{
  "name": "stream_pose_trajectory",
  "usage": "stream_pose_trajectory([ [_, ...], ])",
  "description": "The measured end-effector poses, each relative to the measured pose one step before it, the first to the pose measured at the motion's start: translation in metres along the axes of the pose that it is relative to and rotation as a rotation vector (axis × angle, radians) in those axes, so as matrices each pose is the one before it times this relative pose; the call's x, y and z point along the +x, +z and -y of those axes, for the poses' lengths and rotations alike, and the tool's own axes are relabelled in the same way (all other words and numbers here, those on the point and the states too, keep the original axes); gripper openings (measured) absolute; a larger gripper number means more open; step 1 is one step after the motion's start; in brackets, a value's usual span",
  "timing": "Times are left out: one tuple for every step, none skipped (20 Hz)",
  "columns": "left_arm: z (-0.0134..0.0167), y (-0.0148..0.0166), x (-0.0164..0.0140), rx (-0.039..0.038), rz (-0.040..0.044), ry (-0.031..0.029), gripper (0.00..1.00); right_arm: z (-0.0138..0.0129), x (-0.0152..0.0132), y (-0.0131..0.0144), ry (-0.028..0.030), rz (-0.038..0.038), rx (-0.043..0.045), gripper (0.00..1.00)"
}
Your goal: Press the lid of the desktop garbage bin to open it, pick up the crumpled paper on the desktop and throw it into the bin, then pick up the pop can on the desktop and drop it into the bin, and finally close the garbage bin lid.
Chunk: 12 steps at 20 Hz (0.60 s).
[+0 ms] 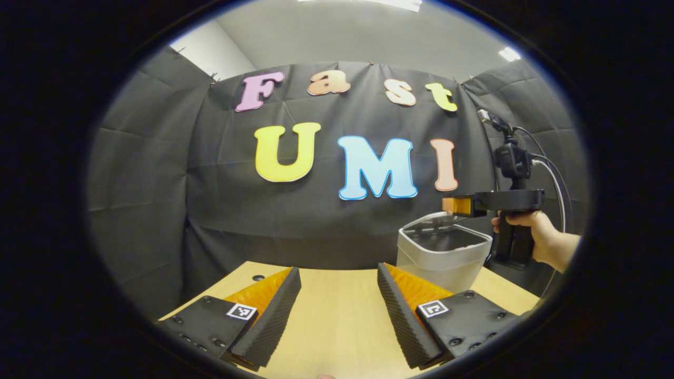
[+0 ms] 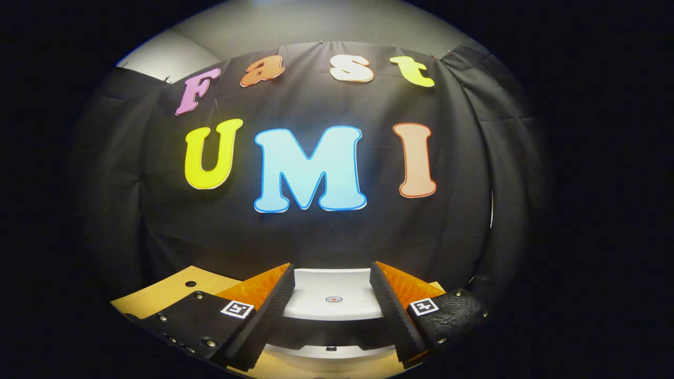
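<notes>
bin [image 1: 442,252]: the left gripper's finger [image 1: 405,310] is covering its lower left corner; its inside is too dark to tell the contents.
lid [image 2: 331,300]: the right gripper's two fingers are hiding both of its side edges; the small mark at its middle is too small to make out.
table [image 1: 337,316]: the picture's edge is cutting off its near part.
hand [image 1: 542,237]: the picture's edge is cutting off the arm past the wrist.
right gripper [image 1: 455,205]: its fingers are overlapping from this side, so their spacing is not showing here.
</notes>
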<state>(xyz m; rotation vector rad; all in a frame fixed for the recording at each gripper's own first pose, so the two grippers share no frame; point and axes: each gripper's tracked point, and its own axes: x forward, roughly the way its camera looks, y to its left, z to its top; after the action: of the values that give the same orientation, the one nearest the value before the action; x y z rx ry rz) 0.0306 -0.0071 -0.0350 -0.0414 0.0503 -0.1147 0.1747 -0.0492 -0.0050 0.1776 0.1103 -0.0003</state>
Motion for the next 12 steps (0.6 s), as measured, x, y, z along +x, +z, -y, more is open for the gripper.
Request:
stream_pose_trajectory([
  [-0.00134, -0.00077, -0.00052, -0.00024, -0.00257, 0.00428, 0.96, -0.00062, 0.00126, -0.00390, -0.00232, -0.00395, -0.00353, 0.92],
  [-0.00212, -0.00203, -0.00062, -0.00071, -0.00286, 0.00279, 0.96, -0.00050, 0.00119, -0.00452, -0.00267, -0.00500, -0.00415, 0.92],
  [-0.00210, -0.00216, -0.00057, 0.00019, -0.00364, 0.00324, 0.96, -0.00103, 0.00195, -0.00635, -0.00050, -0.00881, -0.00493, 0.92],
  [-0.00229, -0.00056, 0.00049, 0.00148, -0.00331, 0.00348, 0.96, 0.00023, 0.00114, -0.00583, -0.00580, -0.00617, -0.00348, 0.92],
  [-0.00298, -0.00035, -0.00017, 0.00185, -0.00090, 0.00422, 0.96, 0.00159, 0.00124, -0.00489, -0.00865, -0.00256, -0.00203, 0.92],
  [-0.00255, 0.00115, 0.00042, 0.00092, 0.00113, 0.00342, 0.96, 0.00060, 0.00150, -0.00371, -0.00542, 0.00395, 0.00099, 0.93],
  [-0.00234, 0.00015, 0.00019, 0.00036, 0.00029, 0.00423, 0.96, -0.00019, 0.00015, -0.00379, -0.00316, 0.00336, 0.00390, 0.94],
  [-0.00164, 0.00042, -0.00022, -0.00014, 0.00144, 0.00325, 0.96, 0.00013, 0.00126, -0.00313, -0.00121, 0.00363, 0.00433, 0.94],
  [-0.00137, 0.00028, 0.00028, -0.00039, 0.00062, 0.00250, 0.96, -0.00050, 0.00165, -0.00509, 0.00261, -0.00219, 0.00346, 0.94],
  [-0.00220, -0.00081, 0.00116, -0.00066, -0.00097, 0.00331, 0.96, -0.00045, 0.00120, -0.00418, 0.00411, -0.00284, 0.00357, 0.94],
  [-0.00112, -0.00050, 0.00017, -0.00115, -0.00088, 0.00247, 0.96, 0.00037, 0.00033, -0.00234, 0.00359, 0.00339, -0.00054, 0.94],
  [-0.00147, 0.00011, 0.00094, -0.00220, -0.00129, 0.00245, 0.96, -0.00027, 0.00008, -0.00091, 0.00379, 0.00869, -0.00621, 0.94],
])
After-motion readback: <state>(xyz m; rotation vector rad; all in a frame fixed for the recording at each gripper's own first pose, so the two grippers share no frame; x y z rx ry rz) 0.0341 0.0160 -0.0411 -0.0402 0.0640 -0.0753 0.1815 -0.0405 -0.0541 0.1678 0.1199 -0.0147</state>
